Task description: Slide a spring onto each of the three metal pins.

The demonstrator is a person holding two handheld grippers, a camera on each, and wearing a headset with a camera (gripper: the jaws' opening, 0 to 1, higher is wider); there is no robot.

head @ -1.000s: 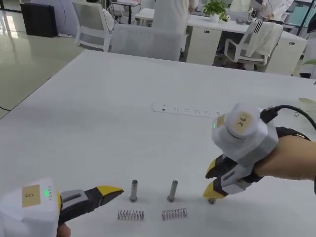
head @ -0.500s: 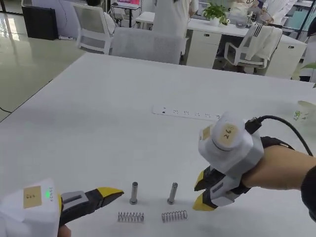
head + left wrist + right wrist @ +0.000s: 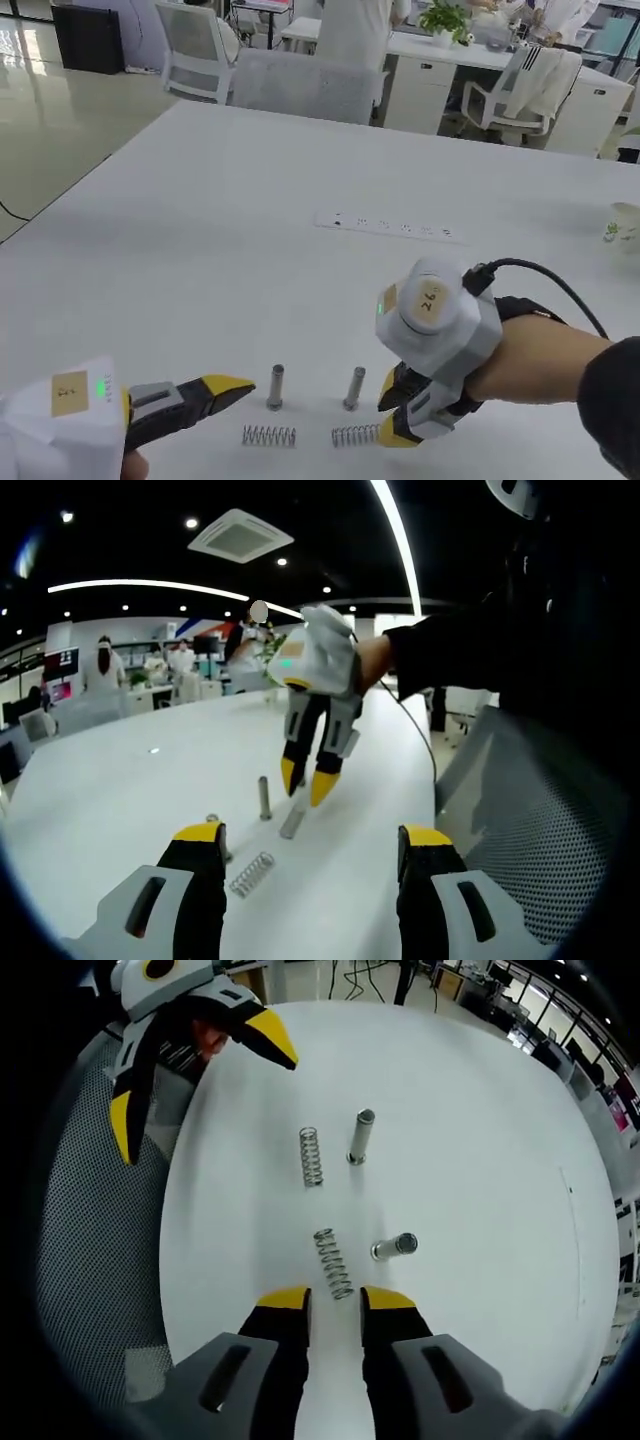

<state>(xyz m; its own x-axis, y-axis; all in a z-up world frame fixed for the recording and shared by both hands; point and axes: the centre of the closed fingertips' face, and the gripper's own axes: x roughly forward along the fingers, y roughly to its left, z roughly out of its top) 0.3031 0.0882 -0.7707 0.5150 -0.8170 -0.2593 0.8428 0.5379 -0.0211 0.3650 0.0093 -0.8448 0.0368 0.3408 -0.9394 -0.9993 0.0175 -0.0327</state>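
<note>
Two pins: left pin (image 3: 276,387) and right pin (image 3: 354,388), upright and bare on the table (image 3: 200,250), ready for loading.
Springs: left spring (image 3: 268,436) and right spring (image 3: 352,435), flat just in front of the pins, neither threaded yet.
Right gripper (image 3: 335,1300): jaws slightly parted around the right spring's end, nothing clamped; low, apparently for a pickup.
Left gripper (image 3: 312,835): jaws wide apart, empty, beside the left pin, probably on standby.
</note>
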